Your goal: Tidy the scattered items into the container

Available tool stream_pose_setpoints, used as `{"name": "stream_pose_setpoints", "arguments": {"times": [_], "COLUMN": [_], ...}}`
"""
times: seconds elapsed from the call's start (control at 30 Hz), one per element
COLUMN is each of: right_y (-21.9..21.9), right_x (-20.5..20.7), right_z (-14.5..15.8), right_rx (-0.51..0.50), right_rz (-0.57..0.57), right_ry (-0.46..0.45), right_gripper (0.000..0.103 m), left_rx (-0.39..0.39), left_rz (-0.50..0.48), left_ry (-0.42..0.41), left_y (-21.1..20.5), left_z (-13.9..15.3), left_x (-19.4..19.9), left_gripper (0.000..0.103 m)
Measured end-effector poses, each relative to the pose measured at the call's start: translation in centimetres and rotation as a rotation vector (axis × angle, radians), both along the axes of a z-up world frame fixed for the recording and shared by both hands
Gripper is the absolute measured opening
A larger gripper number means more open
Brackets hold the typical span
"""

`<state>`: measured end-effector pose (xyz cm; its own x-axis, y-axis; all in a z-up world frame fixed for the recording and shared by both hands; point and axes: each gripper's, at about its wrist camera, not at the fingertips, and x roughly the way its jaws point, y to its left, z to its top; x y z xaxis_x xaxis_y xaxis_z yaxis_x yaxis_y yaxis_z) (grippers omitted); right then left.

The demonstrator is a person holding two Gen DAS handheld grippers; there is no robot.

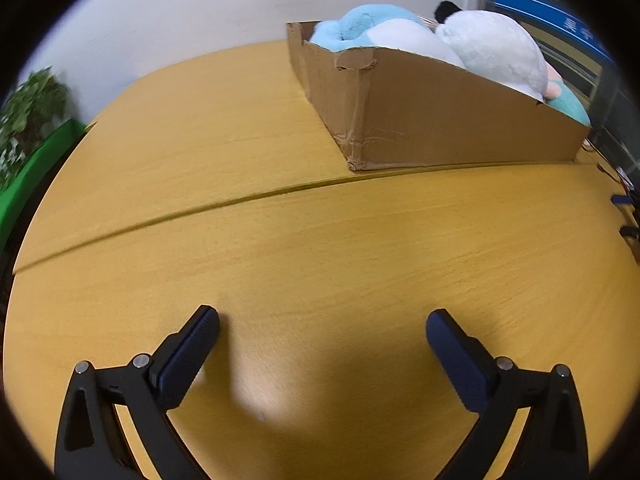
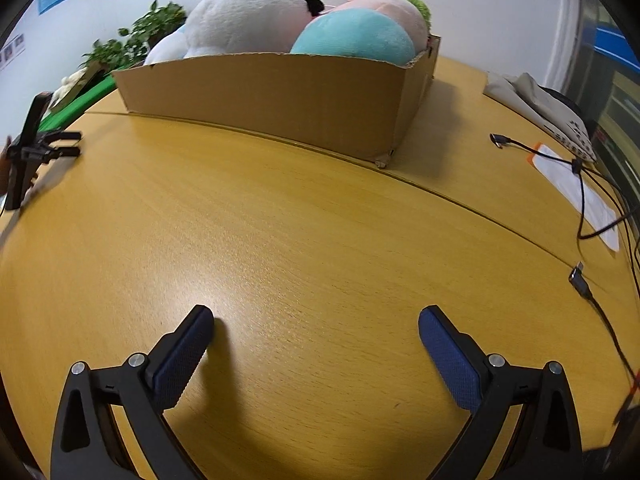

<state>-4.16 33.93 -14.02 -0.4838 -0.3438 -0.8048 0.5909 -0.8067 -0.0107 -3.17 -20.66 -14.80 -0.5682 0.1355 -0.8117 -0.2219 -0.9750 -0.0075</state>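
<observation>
- Left gripper (image 1: 322, 322): jaws wide apart, nothing between them, angled down over bare table (image 1: 280, 240) at the bottom of the left wrist view.
- Right gripper (image 2: 316, 320): jaws likewise spread and empty, low in the right wrist view, over bare wood.
- Box (image 1: 440, 120): upper right of the left view, top centre of the right view; sits just past the seam in the tabletop, well apart from both grippers.
- Toys in box: blue plush (image 1: 360, 24), white plush (image 1: 496, 48), teal plush (image 2: 356, 36) and pink plush (image 2: 396, 12), heaped above the rim.
- No loose plush on the table in either view. Cables (image 2: 592, 200) and a paper (image 2: 576, 188) lie at the right edge of the right view; whether they count as scattered items, cannot tell.
- Step, judged: tidying looks finished or nearly so; both grippers idle.
- Next move, judged: scan for any leftover item; if one turns up, approach with jaws open, close on it, lift over the rim.
</observation>
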Motion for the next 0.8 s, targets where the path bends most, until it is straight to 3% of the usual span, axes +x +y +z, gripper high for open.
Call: {"name": "stream_pose_setpoints", "arguments": {"times": [0.13,0.8], "right_y": [0.7,1.0], "right_x": [-0.4,-0.7], "right_z": [0.0,0.0], "right_rx": [0.0,0.005], "right_rz": [0.081,0.109], "right_ry": [0.0,0.002], "right_gripper": [0.103,0.103], "left_rx": [-0.002,-0.006], "left_rz": [-0.122,-0.104], "left_ry": [0.001,0.003], "left_y": [-2.1,-3.2], "left_z": [-0.1,0.2], "left_x": [-1.1,-1.8], "left_gripper": [0.103,0.103]}}
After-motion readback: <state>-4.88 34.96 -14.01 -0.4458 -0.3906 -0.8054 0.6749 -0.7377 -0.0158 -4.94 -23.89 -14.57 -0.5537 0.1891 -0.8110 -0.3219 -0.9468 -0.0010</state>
